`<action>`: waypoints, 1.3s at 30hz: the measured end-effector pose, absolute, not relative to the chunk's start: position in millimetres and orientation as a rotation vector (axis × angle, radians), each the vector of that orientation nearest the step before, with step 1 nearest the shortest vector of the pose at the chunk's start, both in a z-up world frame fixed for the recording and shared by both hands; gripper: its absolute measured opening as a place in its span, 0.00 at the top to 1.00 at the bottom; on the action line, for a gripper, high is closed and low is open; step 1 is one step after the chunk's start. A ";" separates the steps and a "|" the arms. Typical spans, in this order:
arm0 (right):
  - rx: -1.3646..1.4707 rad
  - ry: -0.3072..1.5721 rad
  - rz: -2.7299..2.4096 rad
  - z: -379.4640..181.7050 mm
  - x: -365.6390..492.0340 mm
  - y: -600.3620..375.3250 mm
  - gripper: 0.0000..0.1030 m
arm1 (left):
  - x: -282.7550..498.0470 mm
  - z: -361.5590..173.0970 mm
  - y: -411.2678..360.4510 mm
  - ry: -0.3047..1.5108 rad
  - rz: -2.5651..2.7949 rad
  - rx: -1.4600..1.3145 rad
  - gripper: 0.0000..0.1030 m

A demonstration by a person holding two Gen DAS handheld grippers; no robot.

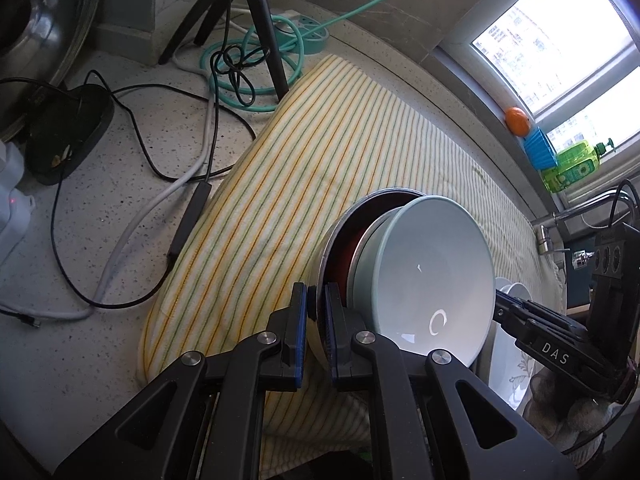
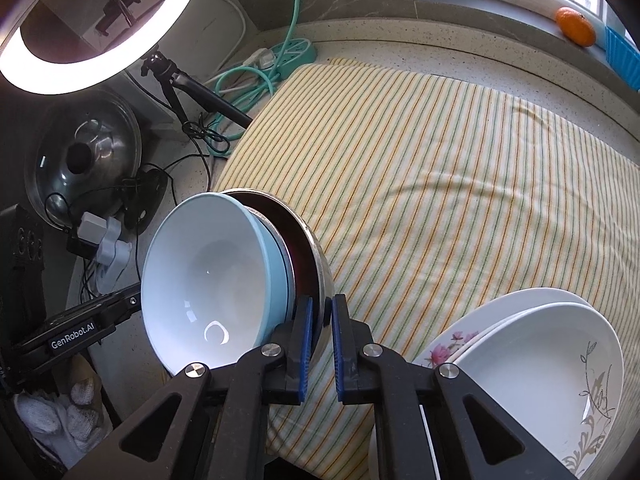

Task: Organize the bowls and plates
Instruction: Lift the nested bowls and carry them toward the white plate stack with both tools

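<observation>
You held the nested bowls (image 1: 400,280) above the striped cloth (image 1: 320,140): both the left tongs (image 1: 316,312) and right tongs (image 2: 320,320) pinched the steel bowl's (image 2: 316,264) rim. Next, I think, you should lower them beside the plates (image 2: 540,352).

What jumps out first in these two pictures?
A nested stack, pale blue bowl inside a steel bowl, is held tilted above the striped cloth, both grippers pinching the steel rim. A glowing ring light hangs upper left; flowered plates sit lower right.

Striped cloth (image 2: 440,184), orange (image 2: 575,26), ring light (image 2: 100,56)
</observation>
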State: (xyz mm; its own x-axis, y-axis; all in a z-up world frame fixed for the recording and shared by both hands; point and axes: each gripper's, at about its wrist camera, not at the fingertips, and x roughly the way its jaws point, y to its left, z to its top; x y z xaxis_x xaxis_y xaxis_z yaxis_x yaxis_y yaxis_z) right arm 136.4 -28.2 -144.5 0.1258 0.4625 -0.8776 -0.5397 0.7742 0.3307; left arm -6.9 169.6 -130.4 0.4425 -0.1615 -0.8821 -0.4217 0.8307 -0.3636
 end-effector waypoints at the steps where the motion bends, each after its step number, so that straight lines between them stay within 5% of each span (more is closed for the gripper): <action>1: -0.074 1.248 0.731 -144.5 136.3 -28.3 0.92 | -6.7 -130.1 169.1 1.119 0.175 -0.595 0.93; 39: 0.017 1.183 0.664 -103.7 132.0 -73.0 0.92 | 1.6 -86.9 134.9 1.054 0.102 -0.513 0.93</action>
